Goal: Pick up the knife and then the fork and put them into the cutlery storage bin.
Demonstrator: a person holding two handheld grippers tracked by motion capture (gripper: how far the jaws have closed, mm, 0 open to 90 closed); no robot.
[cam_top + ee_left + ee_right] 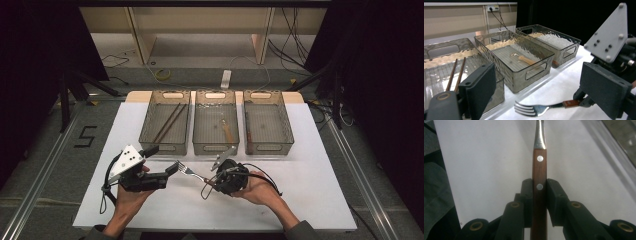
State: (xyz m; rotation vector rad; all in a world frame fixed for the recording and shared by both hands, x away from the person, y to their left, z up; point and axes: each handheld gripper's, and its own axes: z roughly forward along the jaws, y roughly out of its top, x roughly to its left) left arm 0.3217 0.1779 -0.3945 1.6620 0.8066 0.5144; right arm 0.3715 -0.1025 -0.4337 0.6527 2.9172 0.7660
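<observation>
Right tool (209, 181) clenched on wooden handle of fork (190, 171), seen from above; metal tines point toward left tool (165, 162), released, above white tabletop (310, 165).

Left gripper view: fork (534, 109) with four shiny tines, brown handle, low over tabletop.

Right gripper view: handle (539, 192) with two rivets, pressed between both pads.

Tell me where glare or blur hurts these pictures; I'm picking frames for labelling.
High view: sharp, dark edges, evenly lit table. Left gripper view: bright glare on the bins, near jaws soft. Right gripper view: fork handle crisp, table washed out white, corners blurred.
</observation>
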